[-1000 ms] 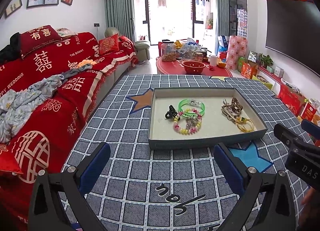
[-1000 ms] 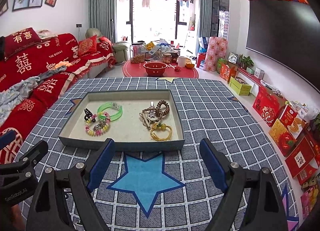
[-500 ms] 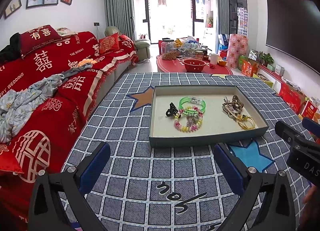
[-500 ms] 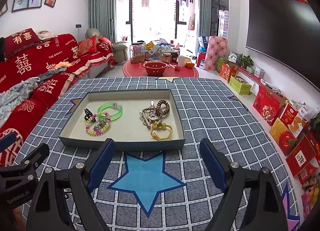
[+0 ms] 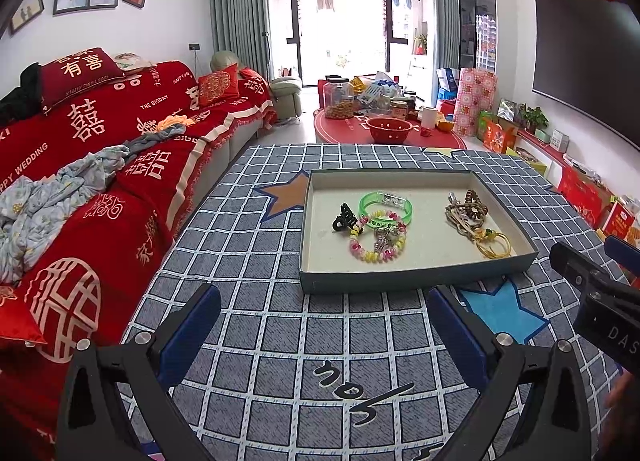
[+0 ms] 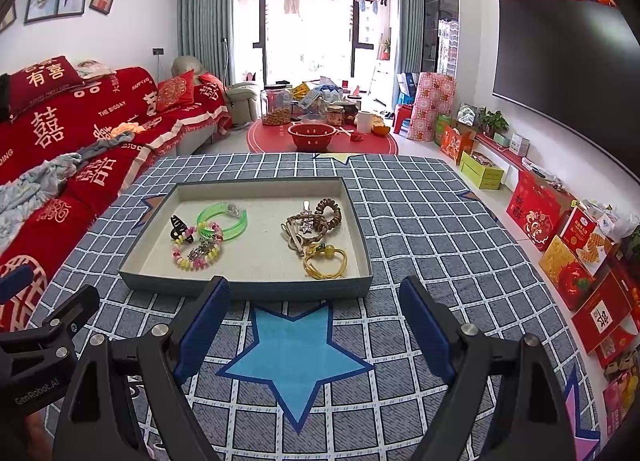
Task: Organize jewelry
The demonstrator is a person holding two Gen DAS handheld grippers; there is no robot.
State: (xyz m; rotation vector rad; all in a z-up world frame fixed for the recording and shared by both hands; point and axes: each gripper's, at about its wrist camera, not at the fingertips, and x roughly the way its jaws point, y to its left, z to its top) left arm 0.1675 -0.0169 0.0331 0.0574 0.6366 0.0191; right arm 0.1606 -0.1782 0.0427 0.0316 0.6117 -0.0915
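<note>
**Q:** Two grippers, both holding nothing?

**A:** Yep. Left gripper [image 5: 320, 321] and right gripper [image 6: 314, 309] hover with fingers spread wide, just short of the tray [image 6: 248, 288] on the checked table [image 6: 420, 229].

**Q:** Where's the jewelry?

**A:** All inside the tray. Green bangle [image 6: 222, 217], black hair claw [image 6: 178, 227] and beaded bracelet [image 6: 196, 255] sit left; brown coil tangle [image 6: 316, 221] and yellow ties [image 6: 325, 261] sit right.

Tray [image 6: 362, 245] of loose jewelry: green bangle [image 6: 222, 217], beaded bracelet [image 6: 196, 253], yellow ring [image 6: 325, 261]
</note>
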